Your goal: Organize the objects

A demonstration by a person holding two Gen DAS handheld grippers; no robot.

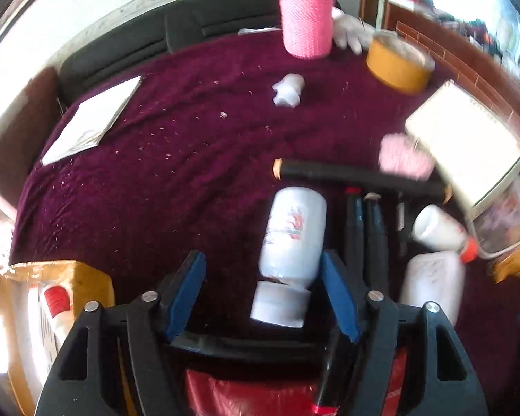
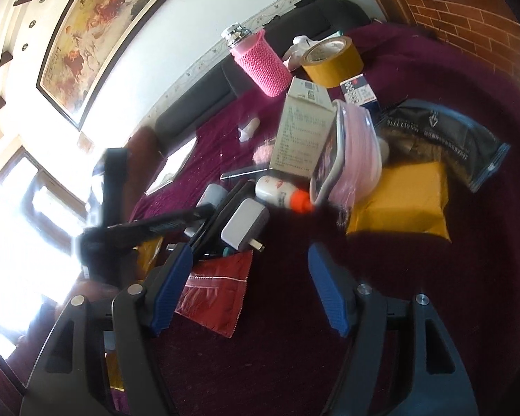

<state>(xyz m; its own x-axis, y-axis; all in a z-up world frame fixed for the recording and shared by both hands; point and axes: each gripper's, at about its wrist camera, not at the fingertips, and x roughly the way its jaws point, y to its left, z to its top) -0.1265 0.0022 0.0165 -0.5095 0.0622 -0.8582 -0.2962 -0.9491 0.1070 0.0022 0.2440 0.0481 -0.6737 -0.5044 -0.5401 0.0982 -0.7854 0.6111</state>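
Observation:
In the left wrist view my left gripper (image 1: 263, 277) is open, its blue pads either side of a white bottle (image 1: 291, 239) lying on the purple cloth (image 1: 173, 159); only the right pad looks close to the bottle. Beside it lie black pens (image 1: 364, 235), a long black tube (image 1: 357, 173), a small white bottle with an orange cap (image 1: 440, 232) and a white charger (image 1: 433, 284). In the right wrist view my right gripper (image 2: 249, 270) is open and empty above dark cloth, near a red foil packet (image 2: 215, 291), the charger (image 2: 242, 225) and the orange-capped bottle (image 2: 280, 194).
A pink knitted flask (image 1: 306, 17), a yellow tape roll (image 1: 398, 62), a white booklet (image 1: 93, 121) and a crumpled tissue (image 1: 287, 90) lie farther back. A cardboard box (image 2: 301, 138), a pink pouch (image 2: 350, 159), a yellow parcel (image 2: 402, 201) and a black bag (image 2: 443, 138) crowd the right. A sofa (image 1: 121, 52) stands behind.

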